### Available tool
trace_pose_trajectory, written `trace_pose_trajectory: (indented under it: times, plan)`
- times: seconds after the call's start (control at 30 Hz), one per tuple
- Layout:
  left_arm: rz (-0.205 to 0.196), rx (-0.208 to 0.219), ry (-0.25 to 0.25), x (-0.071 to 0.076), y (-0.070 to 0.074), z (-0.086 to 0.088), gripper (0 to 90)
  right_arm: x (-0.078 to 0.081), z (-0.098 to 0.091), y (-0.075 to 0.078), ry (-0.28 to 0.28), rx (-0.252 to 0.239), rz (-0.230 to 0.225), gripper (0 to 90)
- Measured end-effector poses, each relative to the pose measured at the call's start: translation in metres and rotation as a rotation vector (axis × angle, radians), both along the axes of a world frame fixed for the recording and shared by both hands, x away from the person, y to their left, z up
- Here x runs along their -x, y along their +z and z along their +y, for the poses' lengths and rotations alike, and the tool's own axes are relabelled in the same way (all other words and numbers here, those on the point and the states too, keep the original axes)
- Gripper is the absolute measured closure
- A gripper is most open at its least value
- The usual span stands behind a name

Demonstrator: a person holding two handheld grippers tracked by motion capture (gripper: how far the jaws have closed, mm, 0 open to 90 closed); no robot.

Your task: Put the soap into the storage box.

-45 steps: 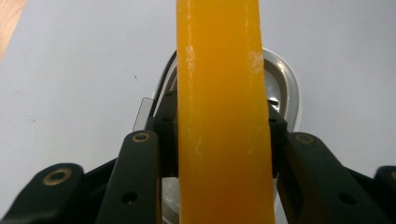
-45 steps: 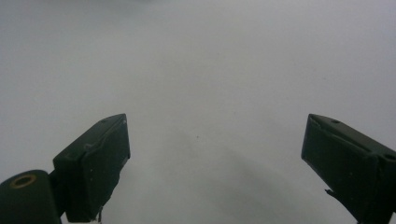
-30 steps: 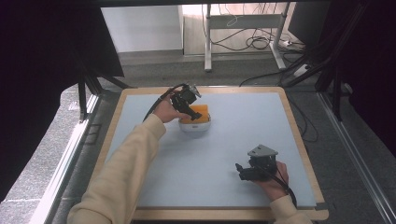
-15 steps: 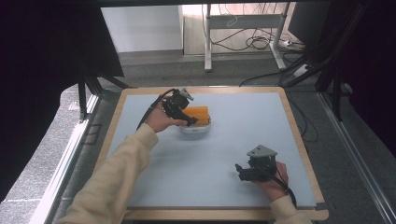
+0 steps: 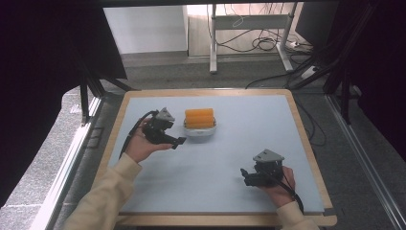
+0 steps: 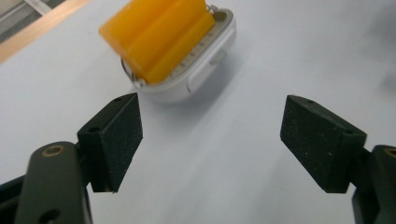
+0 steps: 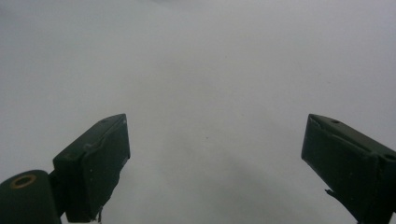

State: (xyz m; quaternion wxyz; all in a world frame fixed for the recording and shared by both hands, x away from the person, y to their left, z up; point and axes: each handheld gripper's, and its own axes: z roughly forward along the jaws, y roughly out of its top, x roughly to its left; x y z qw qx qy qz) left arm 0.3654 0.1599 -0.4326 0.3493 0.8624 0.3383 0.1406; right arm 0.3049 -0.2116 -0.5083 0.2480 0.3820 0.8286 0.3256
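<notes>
A white holder (image 5: 200,132) with several orange cylinders (image 5: 199,118) lying in it sits on the pale blue table top (image 5: 225,158), toward the back centre. My left gripper (image 5: 178,141) hovers just to the left of the holder, open, with nothing between its jaws. In the left gripper view the orange cylinders (image 6: 156,35) rest in the white holder (image 6: 196,77) a short way beyond the open left gripper (image 6: 212,140). My right gripper (image 5: 245,176) is near the front right, low over bare table; in the right gripper view the right gripper (image 7: 215,161) stands open and empty.
A wooden rim (image 5: 306,139) frames the table top. Beyond the far edge lie a floor with cables (image 5: 261,43) and metal desk legs (image 5: 212,38). Dark curtains (image 5: 43,62) hang at both sides.
My left gripper has drawn back to the left from over the holder and now sits beside it, apart from the cylinders. The right gripper has stayed put.
</notes>
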Motion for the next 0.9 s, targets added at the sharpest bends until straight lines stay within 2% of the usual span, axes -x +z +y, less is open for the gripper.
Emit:
trace_pose_trajectory:
  times: [0.23, 0.3, 0.4, 0.5, 0.63, 0.9]
  plan:
    - [0.013, 0.052, 0.031, 0.037, -0.013, 0.022, 20.7, 0.001, 0.001, 0.0, -0.001, 0.002, 0.0, 8.2]
    - [0.019, 0.071, 0.043, 0.046, -0.02, 0.027, 21.0, 0.001, 0.001, 0.0, -0.001, 0.003, 0.0, 8.2]
    - [0.031, 0.07, 0.06, 0.057, -0.033, 0.032, 21.1, 0.0, 0.0, 0.0, -0.002, 0.004, -0.002, 8.2]
    - [0.057, 0.057, 0.07, 0.062, -0.043, 0.035, 21.1, 0.0, -0.002, 0.001, -0.013, -0.005, -0.005, 8.2]
    - [0.045, 0.029, 0.072, 0.066, -0.046, 0.034, 21.1, -0.001, -0.001, 0.001, -0.01, 0.001, -0.009, 8.2]
    - [0.043, 0.047, 0.072, 0.067, -0.043, 0.035, 21.1, -0.001, -0.002, 0.001, -0.014, -0.004, -0.009, 8.2]
